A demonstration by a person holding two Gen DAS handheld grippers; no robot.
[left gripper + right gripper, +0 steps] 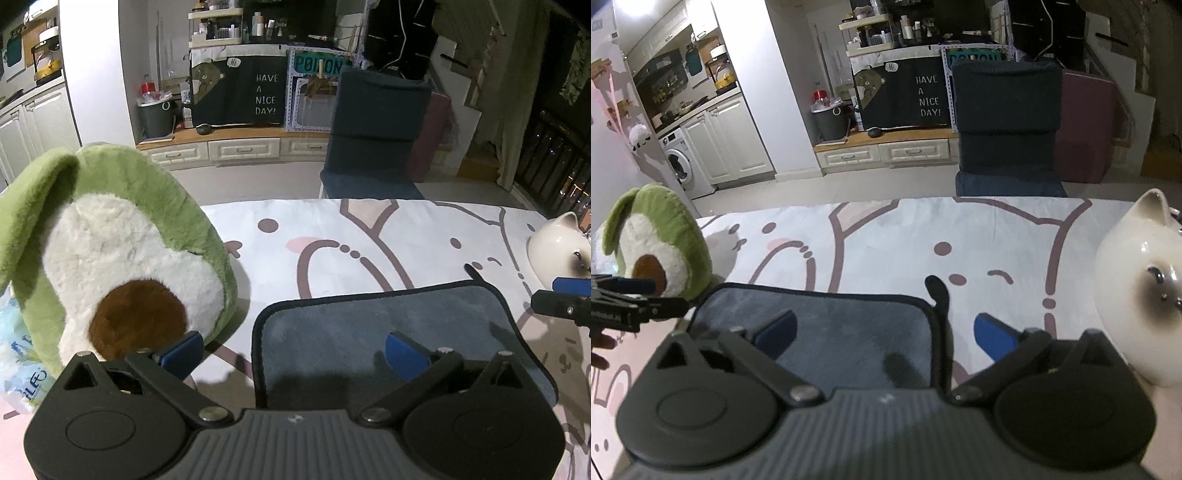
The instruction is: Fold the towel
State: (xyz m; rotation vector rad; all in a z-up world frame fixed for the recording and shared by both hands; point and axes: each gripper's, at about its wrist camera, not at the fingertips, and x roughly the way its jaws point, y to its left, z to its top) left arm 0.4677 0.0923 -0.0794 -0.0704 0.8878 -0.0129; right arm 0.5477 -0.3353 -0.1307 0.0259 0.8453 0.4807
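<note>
Cartoon-print tablecloth [332,236] bears grey towel [369,325] beneath both spread jaws.

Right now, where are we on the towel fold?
Done: unclear; the towel lies flat between the avocado plush and cat figurine. In hand: nothing; left gripper and right gripper are open, each straddling a near corner. Left: grip and fold.
</note>
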